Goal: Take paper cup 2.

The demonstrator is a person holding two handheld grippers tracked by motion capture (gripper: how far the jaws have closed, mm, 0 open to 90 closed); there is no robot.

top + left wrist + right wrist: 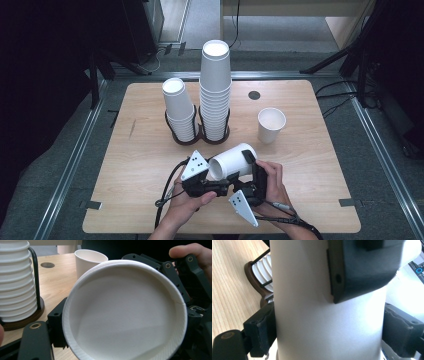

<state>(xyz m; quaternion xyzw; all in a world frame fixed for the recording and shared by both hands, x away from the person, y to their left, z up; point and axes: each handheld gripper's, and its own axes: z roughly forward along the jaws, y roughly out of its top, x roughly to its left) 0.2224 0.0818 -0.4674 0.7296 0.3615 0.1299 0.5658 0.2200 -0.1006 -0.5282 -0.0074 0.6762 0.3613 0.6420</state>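
Observation:
A white paper cup (232, 161) lies on its side in the air above the table's front middle, its mouth turned to the left. My left gripper (222, 170) looks straight into that mouth (125, 315). One of its pads (58, 325) touches the rim, and one of its jaws lies pressed on the cup's wall in the right gripper view. My right gripper (247, 171) clamps the cup's body (312, 322) between its two pads (262, 332). Both hands sit close together under the cup.
A dark holder (200, 137) at the table's middle back carries a short stack (179, 107) and a tall stack (215, 90) of white cups. A single cup (270, 125) stands upright to their right. A dark round hole (254, 95) marks the wooden table (135, 165).

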